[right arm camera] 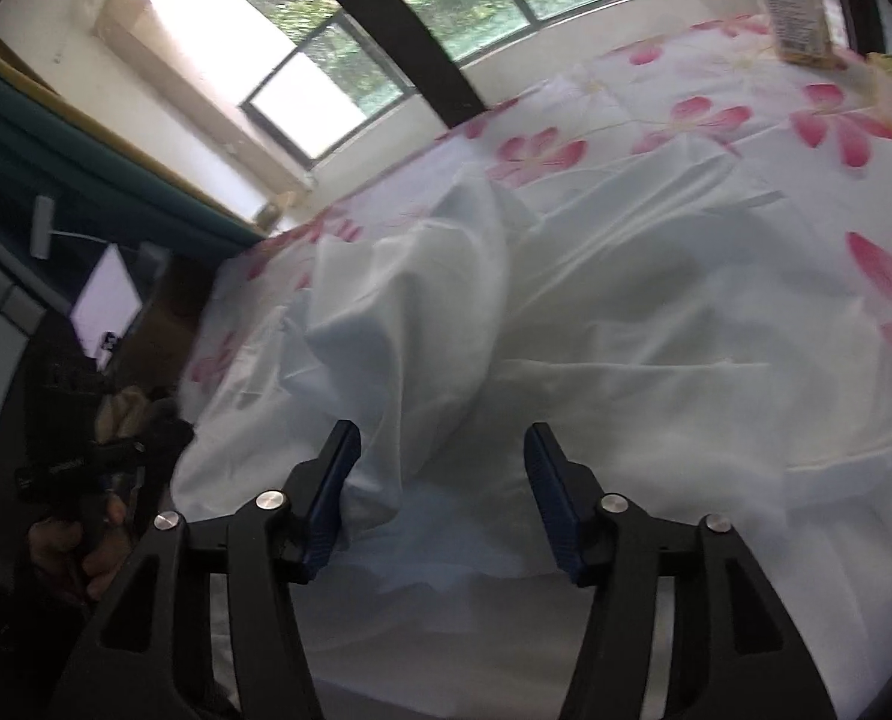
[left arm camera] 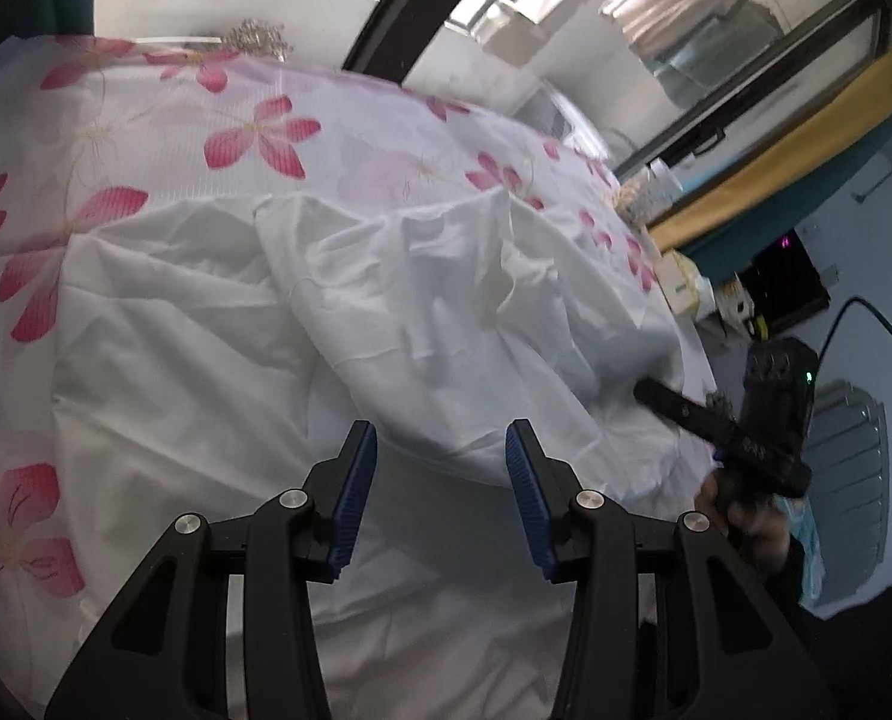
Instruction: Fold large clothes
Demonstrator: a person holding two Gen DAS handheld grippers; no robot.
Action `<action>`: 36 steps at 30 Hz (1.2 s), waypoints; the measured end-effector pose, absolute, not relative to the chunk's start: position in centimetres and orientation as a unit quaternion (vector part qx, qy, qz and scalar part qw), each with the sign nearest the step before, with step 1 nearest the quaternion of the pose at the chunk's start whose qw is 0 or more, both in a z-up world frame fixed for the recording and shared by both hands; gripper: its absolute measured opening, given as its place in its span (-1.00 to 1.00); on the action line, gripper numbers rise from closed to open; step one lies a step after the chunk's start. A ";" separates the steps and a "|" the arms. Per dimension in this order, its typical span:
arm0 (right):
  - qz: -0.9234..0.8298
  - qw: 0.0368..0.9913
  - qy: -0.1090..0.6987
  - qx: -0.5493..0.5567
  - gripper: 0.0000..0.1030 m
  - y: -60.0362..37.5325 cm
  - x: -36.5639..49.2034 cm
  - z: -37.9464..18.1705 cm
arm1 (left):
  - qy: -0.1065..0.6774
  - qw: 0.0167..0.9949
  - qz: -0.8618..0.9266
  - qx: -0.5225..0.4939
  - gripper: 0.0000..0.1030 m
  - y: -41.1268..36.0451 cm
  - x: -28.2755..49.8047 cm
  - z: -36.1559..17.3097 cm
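A large white garment [left arm camera: 386, 324] lies crumpled on a bed with a white sheet with pink flowers [left arm camera: 254, 132]. My left gripper [left arm camera: 441, 450] is open and empty, its blue pads just above the garment's near part. In the right wrist view the same garment [right arm camera: 565, 312] is bunched into a raised fold at the left. My right gripper [right arm camera: 443, 450] is open, with cloth lying between its blue fingers [right arm camera: 550, 468] but not clamped. The right gripper also shows in the left wrist view [left arm camera: 655, 393], its tips at the garment's right edge.
The flowered sheet [right arm camera: 715, 114] spreads beyond the garment. A window [right arm camera: 386, 48] is behind the bed. A yellow-edged shelf with boxes [left arm camera: 685, 282] stands by the bed's right side. A box [right arm camera: 793, 6] sits at the bed's far corner. The left gripper's body [right arm camera: 80, 450] is at the left.
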State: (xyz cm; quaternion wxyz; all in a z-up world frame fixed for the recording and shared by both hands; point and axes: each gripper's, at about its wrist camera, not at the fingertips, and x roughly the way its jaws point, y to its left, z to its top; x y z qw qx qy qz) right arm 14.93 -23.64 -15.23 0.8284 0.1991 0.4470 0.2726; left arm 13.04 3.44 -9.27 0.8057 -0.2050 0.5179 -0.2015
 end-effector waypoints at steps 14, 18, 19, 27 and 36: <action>0.298 0.885 0.305 0.186 -0.90 -19.9 16.2 -6.9 | 0.524 0.772 -0.228 -0.277 -0.09 3.4 13.9 -6.8; 0.304 0.891 0.267 0.206 -0.90 -19.7 17.6 -5.7 | 0.495 0.786 -0.219 -0.300 -0.09 3.7 13.9 -5.5; 0.307 0.890 0.258 0.217 -0.90 -19.8 17.8 -5.7 | 0.491 0.789 -0.214 -0.301 -0.09 3.7 14.0 -5.7; 0.219 0.896 0.303 0.240 -0.90 -23.1 16.8 -11.2 | 0.518 0.782 -0.182 -0.293 -0.08 1.8 14.6 -10.8; 0.153 0.877 0.391 0.234 -0.86 -25.8 14.5 -16.8 | 0.515 0.816 -0.161 -0.207 -0.09 -0.6 11.9 -10.9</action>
